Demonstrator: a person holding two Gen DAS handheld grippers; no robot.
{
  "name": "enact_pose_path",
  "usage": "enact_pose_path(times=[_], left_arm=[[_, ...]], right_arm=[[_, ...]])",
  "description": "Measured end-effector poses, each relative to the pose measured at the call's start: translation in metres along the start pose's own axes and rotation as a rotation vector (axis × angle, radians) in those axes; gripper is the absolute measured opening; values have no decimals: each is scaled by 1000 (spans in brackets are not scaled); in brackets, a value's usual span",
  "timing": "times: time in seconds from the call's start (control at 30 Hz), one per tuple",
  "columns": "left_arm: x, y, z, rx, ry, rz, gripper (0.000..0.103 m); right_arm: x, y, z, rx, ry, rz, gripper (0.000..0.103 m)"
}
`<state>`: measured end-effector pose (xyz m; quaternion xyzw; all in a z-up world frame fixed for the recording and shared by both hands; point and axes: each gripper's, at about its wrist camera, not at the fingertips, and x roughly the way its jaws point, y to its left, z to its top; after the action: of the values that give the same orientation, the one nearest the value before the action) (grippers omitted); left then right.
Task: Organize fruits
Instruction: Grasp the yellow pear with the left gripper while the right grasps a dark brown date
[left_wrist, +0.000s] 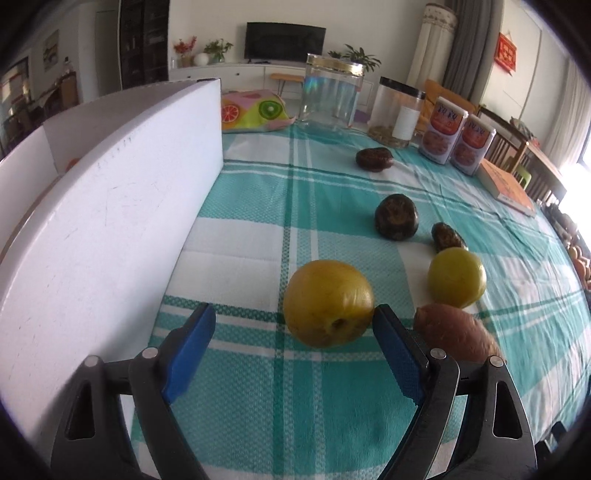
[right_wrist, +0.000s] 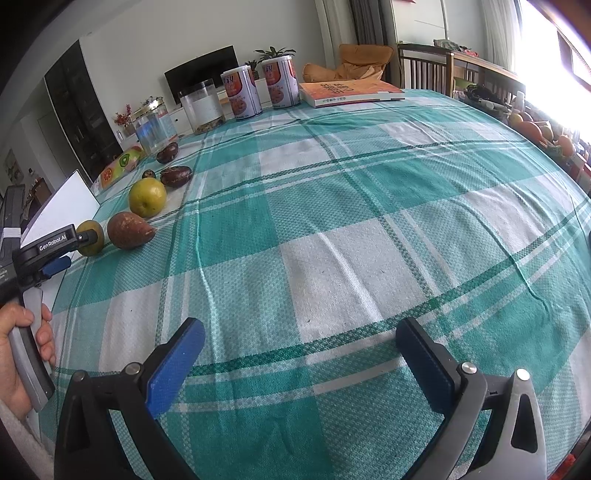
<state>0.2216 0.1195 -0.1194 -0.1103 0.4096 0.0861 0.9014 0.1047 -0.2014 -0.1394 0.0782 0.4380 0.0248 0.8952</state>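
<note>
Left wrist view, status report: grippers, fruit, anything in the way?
Left gripper open, closing in on near yellow fruit. Right gripper open, over bare tablecloth. Brown fruit crowds the left gripper's right finger; white box on the other side.

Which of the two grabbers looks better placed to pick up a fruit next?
The left gripper: its open jaws already flank the nearest yellow fruit, beside the white box. The right gripper is open over bare tablecloth, apart from the fruit.

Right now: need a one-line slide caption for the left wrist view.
Open left gripper closes in on a yellow fruit on the checked tablecloth, white box alongside.
</note>
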Motion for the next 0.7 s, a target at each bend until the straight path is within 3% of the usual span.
enact_pose_path(times=[0.07,0.1,0.13,0.23,0.47,0.6,0.7], left_arm=[[2,-3,2,17,-9,-4,85],[1,-4,1,19,-15,-34,71],[-2,-6,1,22,-23,-72,50],[-7,-15,-1,78,-38,-31,51],[-48,-10,-38,78,3,-99,50],[-75,-19,-75,163,60,-173,51],[-88,-25,-94,230,47,-179,56]], right_arm=[[0,0,0,0,0,0,103],[0,0,0,1,0,1,103],[0,0,0,1,0,1,103],[0,0,0,1,0,0,103],[0,0,0,1,0,1,103],[0,0,0,2,-1,2,103],[0,0,0,2,-1,2,103]])
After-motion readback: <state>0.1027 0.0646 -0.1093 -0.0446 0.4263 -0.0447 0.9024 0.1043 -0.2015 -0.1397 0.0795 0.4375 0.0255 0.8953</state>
